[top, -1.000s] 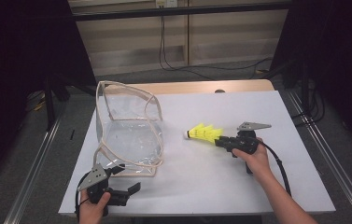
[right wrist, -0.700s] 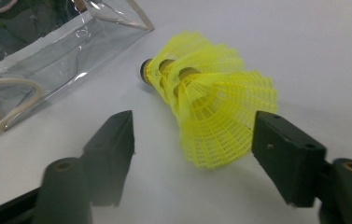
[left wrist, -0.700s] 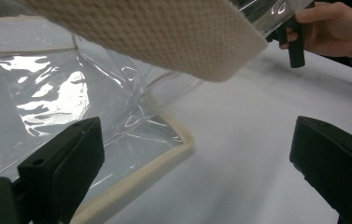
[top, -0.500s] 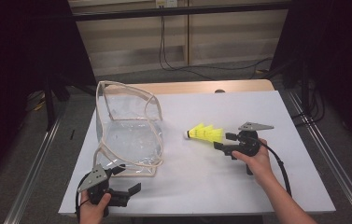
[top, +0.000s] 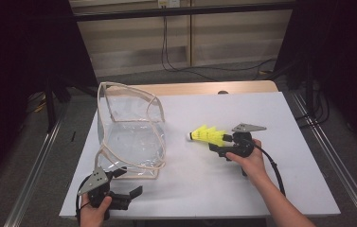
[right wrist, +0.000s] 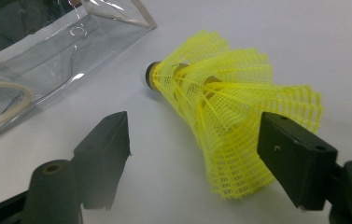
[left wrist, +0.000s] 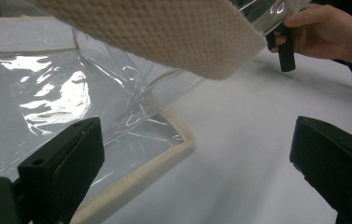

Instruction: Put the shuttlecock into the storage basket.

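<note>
Here, a white table fills most of the high view, seen from above the person's side. On its left half stands a large clear plastic bag with cream fabric trim and handles, its mouth gaping and its near corner lying flat on the table.

Right of the bag, around the middle of the table, lies a yellow shuttlecock on its side. Its small white cork tip points left toward the bag, well apart from it, and its netted skirt flares to the right.

The right gripper, held in the person's hand, sits just right of the shuttlecock. Its jaws have just been opening and now stand spread; in the right gripper view the skirt lies between them, close against one jaw, and not pinched.

The left gripper rests at the near left edge of the table, just in front of the bag's near corner. Its jaws are spread wide with nothing gripped; the bag's trimmed corner lies ahead of them.
</note>
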